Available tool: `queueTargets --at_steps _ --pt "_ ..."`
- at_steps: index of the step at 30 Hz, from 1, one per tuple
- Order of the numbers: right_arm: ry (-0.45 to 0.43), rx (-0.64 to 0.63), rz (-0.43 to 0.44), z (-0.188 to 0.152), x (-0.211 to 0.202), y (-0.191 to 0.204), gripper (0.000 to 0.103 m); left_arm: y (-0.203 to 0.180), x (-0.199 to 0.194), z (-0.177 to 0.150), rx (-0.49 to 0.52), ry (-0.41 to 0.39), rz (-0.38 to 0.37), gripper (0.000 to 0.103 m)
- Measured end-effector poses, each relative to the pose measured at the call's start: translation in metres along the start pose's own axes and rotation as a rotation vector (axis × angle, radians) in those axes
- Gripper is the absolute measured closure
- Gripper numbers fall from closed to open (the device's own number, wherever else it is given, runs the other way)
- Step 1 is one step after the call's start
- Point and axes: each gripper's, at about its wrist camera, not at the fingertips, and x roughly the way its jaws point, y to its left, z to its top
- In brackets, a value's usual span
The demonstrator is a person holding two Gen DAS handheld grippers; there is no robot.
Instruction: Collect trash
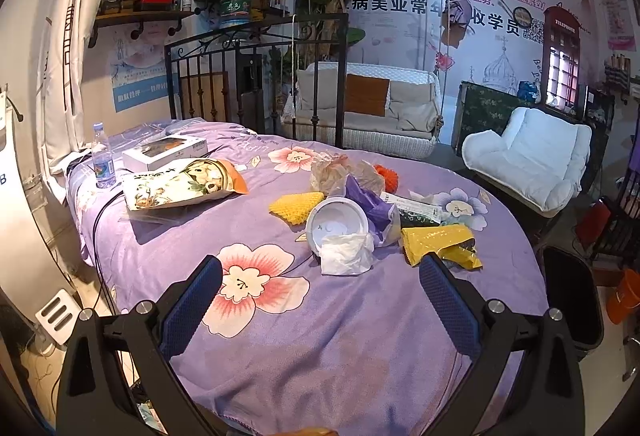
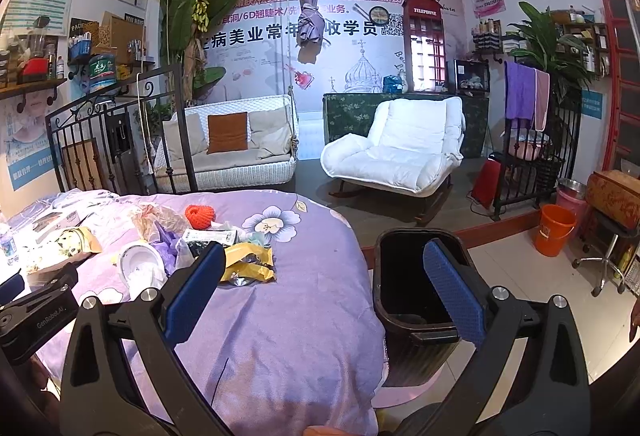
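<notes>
Both grippers hang over the near end of a bed covered in a purple floral blanket. The left gripper has its blue-padded fingers spread wide with nothing between them, above a big pink flower print. The right gripper is just as wide and empty, its left finger over the blanket edge and its right finger in front of the black trash bin, which stands on the floor tight against the bed's right side.

The trash sits in a loose heap mid-bed, past the left fingers: a white paper bowl tipped on its side, a crumpled white tissue touching its rim, a torn yellow wrapper just right of that, a yellow foam net to the left, a purple plastic bag behind the bowl, and an orange foam net farther back. Well to the left lie a printed snack bag, a white box and an upright water bottle.
</notes>
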Motion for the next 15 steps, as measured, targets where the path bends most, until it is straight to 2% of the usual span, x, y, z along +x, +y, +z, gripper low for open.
queueTargets --at_steps 15 --pt "0.002 0.001 0.003 -0.0011 -0.001 -0.0004 0.006 -0.002 -0.0007 0.0005 0.004 -0.002 0.002 0.005"
